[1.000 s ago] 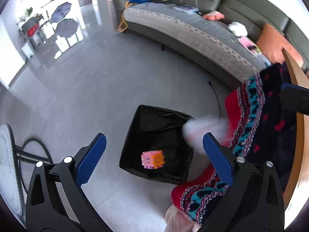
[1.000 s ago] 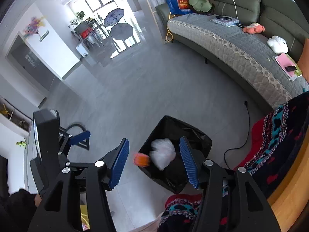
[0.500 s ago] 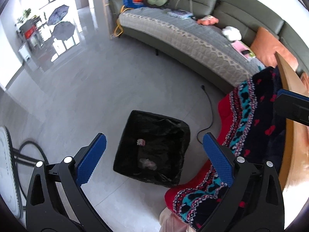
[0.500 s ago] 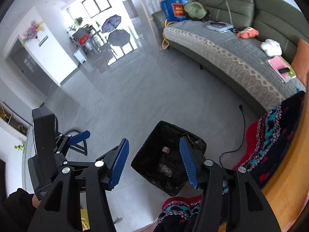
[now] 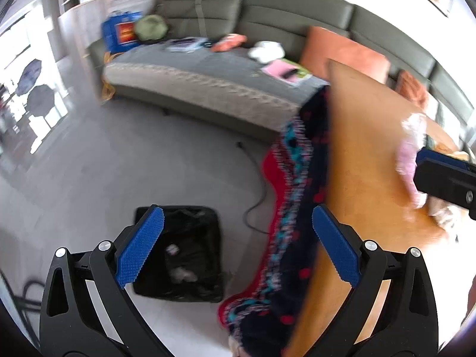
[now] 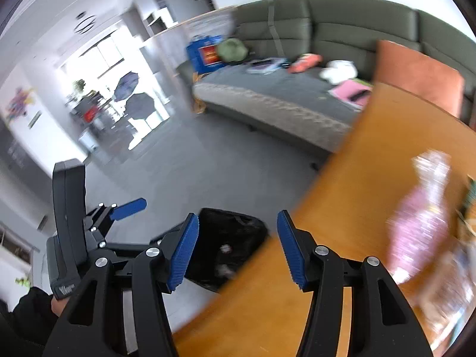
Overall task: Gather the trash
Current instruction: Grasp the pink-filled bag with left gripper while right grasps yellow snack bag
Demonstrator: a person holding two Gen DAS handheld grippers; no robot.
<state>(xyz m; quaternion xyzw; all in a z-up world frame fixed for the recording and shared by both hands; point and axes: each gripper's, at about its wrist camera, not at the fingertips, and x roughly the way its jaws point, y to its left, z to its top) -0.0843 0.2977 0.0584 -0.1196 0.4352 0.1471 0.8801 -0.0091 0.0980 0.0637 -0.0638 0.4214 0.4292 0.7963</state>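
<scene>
A black-lined trash bin (image 5: 190, 232) stands on the grey floor beside the wooden table (image 5: 366, 148); it also shows in the right wrist view (image 6: 235, 232). Pale crumpled trash (image 5: 181, 273) lies inside it. My left gripper (image 5: 238, 247) is open and empty, above the bin and the table's edge. My right gripper (image 6: 238, 250) is open and empty over the table's edge (image 6: 342, 208). A blurred pink plastic wrapper (image 6: 419, 220) lies on the table to the right; it also shows in the left wrist view (image 5: 409, 160).
A patterned red, black and teal blanket (image 5: 297, 196) hangs off the table's side. A grey-green sofa (image 5: 238, 59) with cushions and clutter runs along the back. A black cable (image 5: 255, 184) lies on the floor. More wrappers (image 6: 452, 282) lie at the table's right.
The pink box and white trash fell into the bin. Both grippers have since swung up and to the right, from over the bin toward the table; both stay open.
</scene>
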